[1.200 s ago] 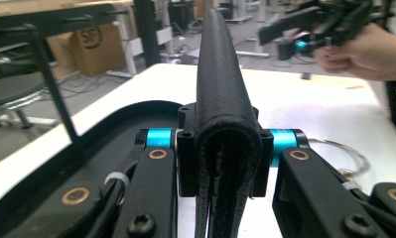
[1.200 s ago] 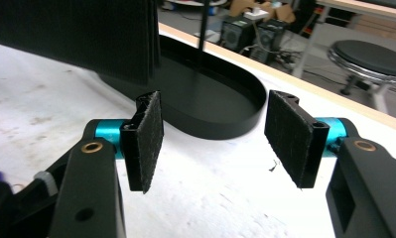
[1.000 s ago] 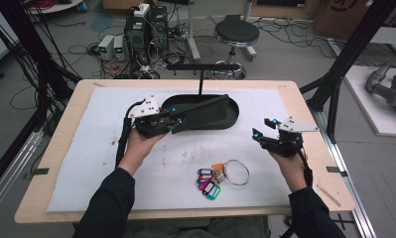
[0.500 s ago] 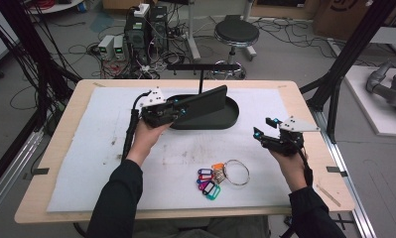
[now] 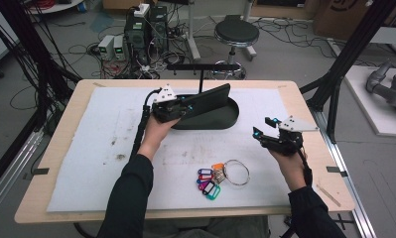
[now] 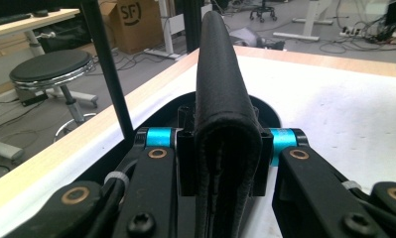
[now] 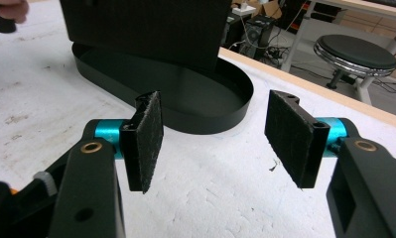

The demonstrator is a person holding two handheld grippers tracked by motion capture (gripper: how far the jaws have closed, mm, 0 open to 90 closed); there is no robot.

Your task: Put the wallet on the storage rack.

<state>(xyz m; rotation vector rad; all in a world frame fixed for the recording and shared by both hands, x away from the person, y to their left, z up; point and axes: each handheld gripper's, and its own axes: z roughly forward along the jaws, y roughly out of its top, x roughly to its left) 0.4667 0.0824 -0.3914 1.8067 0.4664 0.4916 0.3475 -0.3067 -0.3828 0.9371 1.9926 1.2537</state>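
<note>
Left gripper [image 5: 178,110]: clamped on flat black leather wallet [image 5: 205,101], held tilted, far end raised above shallow black oval tray [image 5: 225,118]. Right gripper [image 5: 265,135]: jaws apart, empty, over white mat [image 5: 101,144], near ring of coloured key tags [image 5: 210,181].

High view: fixed above the near table edge, facing forward and down, far off. Gripper views: low, close, looking along own jaws across the white mat [image 5: 111,144]. Shared by all three: black oval tray [image 5: 230,116] [image 6: 265,106] [image 7: 195,106]
</note>
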